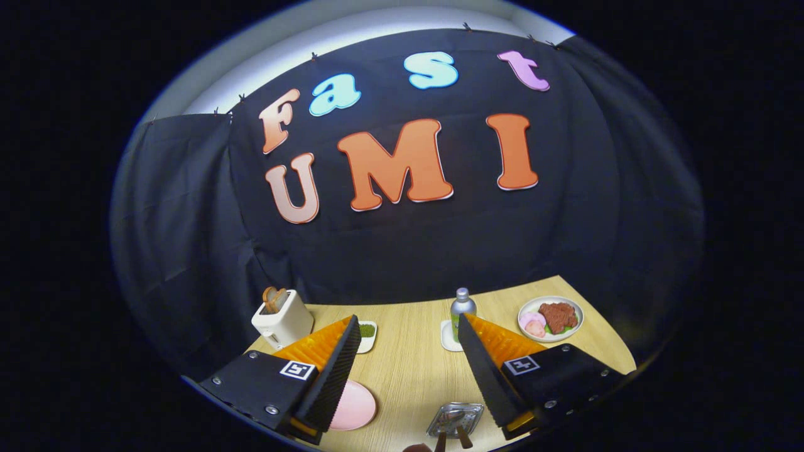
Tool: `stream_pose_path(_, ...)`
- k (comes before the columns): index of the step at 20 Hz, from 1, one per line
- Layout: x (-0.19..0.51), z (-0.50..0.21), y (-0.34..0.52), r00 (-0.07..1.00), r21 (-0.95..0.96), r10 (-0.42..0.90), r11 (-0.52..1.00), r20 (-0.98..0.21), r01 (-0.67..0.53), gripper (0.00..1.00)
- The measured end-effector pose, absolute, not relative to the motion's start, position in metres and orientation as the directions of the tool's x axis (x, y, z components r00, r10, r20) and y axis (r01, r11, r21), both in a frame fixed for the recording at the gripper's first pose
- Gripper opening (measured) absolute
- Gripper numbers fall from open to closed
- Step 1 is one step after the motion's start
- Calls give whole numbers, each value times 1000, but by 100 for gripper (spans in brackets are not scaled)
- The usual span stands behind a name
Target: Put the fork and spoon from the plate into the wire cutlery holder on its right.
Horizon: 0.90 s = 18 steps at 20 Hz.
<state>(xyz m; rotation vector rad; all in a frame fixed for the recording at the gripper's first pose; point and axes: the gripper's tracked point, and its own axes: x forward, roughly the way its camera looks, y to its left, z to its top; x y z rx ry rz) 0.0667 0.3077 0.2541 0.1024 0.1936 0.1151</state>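
Between the two black ribbed fingers, down at the near edge of the pale wooden table, sat the small square metal plate, and on it lay the spoon, its bowl aimed away from the camera and its handle running back toward the viewer. A second brown-tipped handle lay beside it, angled slightly outward; whether that was the fork could not be told. The gripper stood wide open, fingers well apart, gripping nothing and touching nothing, with the plate just below the gap. Each finger carried a square black-and-white marker tag on its black body; no readable writing showed on them.

Just beside the left finger lay a round pink plate, partly hidden by it. Further on, past the fingertips, a small white square dish with something green peeked out by the left fingertip, and a grey metal bottle with a green label stood on a white coaster by the right one; its label was too small to read. Beyond, a white toaster holding a brown slice stood far left, and a round plate of red and pink food sat far right.
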Motion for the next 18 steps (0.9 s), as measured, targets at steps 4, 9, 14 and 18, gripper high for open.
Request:
stream_pose_path(4, 61, 279, 307, 990, 42, 109, 993, -87, -106, 95)
stream_pose_path(9, 55, 295, 313, 992, 10, 127, 992, -28, -127, 96)
stream_pose_path(14, 50, 310, 313, 990, -2, 134, 991, 32, -134, 96)
stream_pose_path(18, 47, 317, 314, 989, -16, 135, 991, 61, -134, 95)
